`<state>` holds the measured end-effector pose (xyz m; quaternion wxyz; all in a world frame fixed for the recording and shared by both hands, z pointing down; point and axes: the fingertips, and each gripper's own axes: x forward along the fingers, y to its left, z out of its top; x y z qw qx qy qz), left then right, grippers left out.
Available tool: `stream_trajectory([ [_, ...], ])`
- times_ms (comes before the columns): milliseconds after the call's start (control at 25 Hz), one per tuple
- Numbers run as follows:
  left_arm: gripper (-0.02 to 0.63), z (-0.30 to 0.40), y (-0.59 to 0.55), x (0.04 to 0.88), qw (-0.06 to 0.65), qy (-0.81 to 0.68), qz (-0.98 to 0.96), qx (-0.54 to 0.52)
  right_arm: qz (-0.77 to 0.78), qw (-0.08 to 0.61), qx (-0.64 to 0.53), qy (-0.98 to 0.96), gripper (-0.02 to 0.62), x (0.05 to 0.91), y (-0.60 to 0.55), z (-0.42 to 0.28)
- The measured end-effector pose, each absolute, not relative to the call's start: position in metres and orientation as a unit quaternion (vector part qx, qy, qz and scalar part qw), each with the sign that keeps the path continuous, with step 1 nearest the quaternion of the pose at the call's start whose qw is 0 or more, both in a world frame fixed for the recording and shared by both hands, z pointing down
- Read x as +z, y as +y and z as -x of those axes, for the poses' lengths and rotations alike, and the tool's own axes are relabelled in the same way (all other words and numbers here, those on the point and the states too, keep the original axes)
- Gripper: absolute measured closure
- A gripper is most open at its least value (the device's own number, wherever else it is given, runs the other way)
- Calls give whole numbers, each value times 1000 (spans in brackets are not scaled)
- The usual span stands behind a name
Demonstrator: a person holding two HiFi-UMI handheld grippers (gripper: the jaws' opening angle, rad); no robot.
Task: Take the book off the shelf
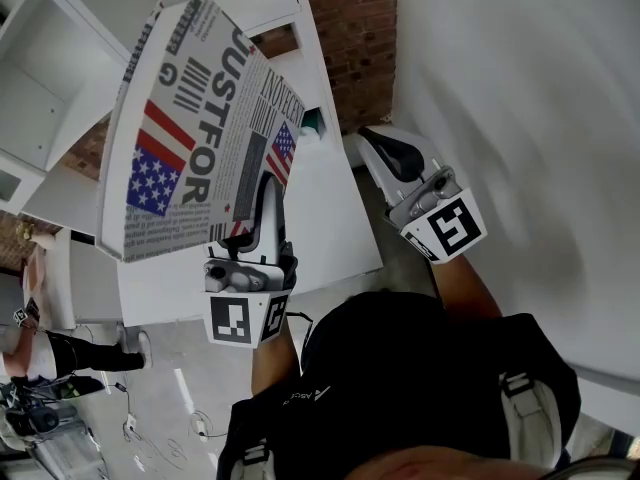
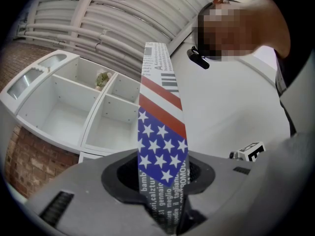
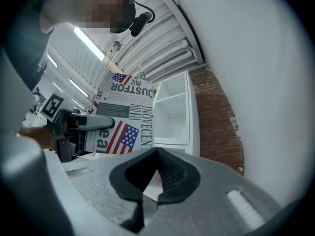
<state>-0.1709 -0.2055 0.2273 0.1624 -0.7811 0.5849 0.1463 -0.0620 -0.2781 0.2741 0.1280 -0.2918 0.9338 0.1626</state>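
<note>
- The book [image 1: 190, 128], with stars, stripes and newsprint on its cover, is already off the shelf [image 1: 55, 78]. It hangs in the air near the person, apart from the white compartments at the far left.
- The left hand-held gripper [image 1: 265, 203] pinches the book at its near lower edge, one jaw on each face. In the left gripper view the cover runs straight up from between the jaws.
- The right hand-held gripper [image 1: 388, 150] is pressed together with nothing in it. It hovers to the right of the book without touching it.
- The grip sits at one end, so most of the book stands out beyond the jaws. I judge that it will want to swing or slip, so hold the pinch firm and move slowly, without quick turns of the wrist.
- Hold the book's long side close to upright, as the left gripper view shows it. Its weight then pulls along the jaws and not across them.
- If the book starts to tip, the right hand-held gripper is near enough to steady the far free edge. It would have to spread its jaws first.
- What is left, as I judge it, is to carry the book clear and set it down. Mind the brick wall [image 1: 350, 28] and the shelf's edge on the far side while turning.
</note>
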Motion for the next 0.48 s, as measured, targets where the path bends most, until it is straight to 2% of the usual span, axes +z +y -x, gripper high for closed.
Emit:
stream_trajectory([
  [480, 454, 170, -206, 229, 159, 583, 782, 152, 294, 132, 156, 934, 595, 278, -277, 60],
])
